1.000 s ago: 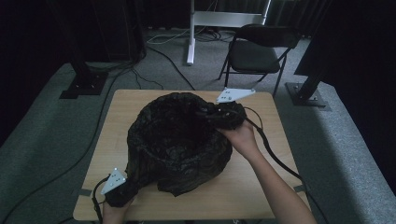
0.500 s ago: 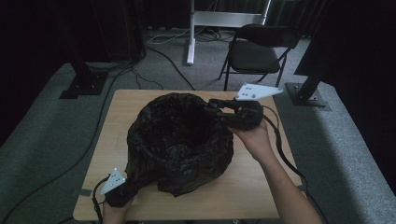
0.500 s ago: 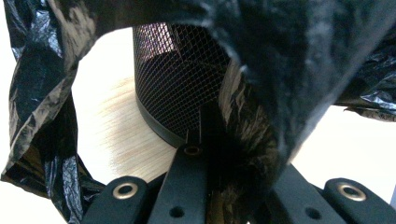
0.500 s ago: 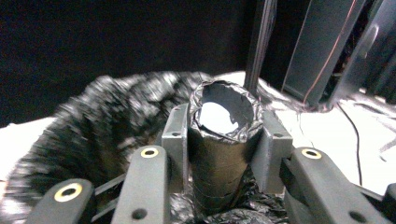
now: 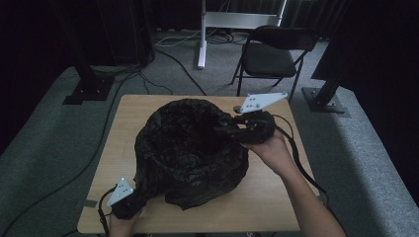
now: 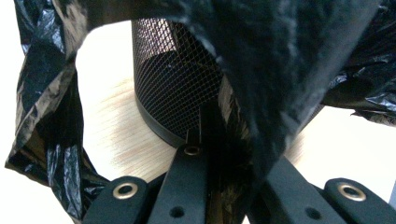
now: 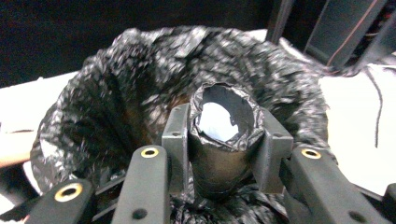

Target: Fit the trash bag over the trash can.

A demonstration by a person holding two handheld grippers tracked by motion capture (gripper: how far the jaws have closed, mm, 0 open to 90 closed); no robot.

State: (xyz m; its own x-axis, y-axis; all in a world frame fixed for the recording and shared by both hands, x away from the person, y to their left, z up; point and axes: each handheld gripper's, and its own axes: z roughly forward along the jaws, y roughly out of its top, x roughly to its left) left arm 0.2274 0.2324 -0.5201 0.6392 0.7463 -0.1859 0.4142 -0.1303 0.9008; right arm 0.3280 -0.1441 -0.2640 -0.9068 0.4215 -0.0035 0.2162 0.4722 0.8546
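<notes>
A black plastic bag (image 5: 190, 148) lies loosely over a round black mesh bin (image 6: 173, 84) on the wooden table (image 5: 276, 197). My left gripper (image 5: 138, 194) sits at the bag's near left corner. In the left gripper view my left gripper (image 6: 229, 158) has its jaws close together, shut on a fold of the bag (image 6: 280, 56). My right gripper (image 5: 225, 126) hovers at the bag's right rim and points left over the opening. In the right gripper view my right gripper (image 7: 226, 123) is shut on a black hollow roll (image 7: 219, 163) wrapped in plastic.
A folding chair (image 5: 276, 49) and a white stand (image 5: 202, 34) are on the carpet behind the table. Black stand feet (image 5: 89, 89) sit at both far corners. The right gripper's cable (image 5: 296, 153) trails along the table's right edge.
My right gripper has shifted to the right and slightly up with the roll, from over the bag to its right rim. The left gripper has stayed put.
</notes>
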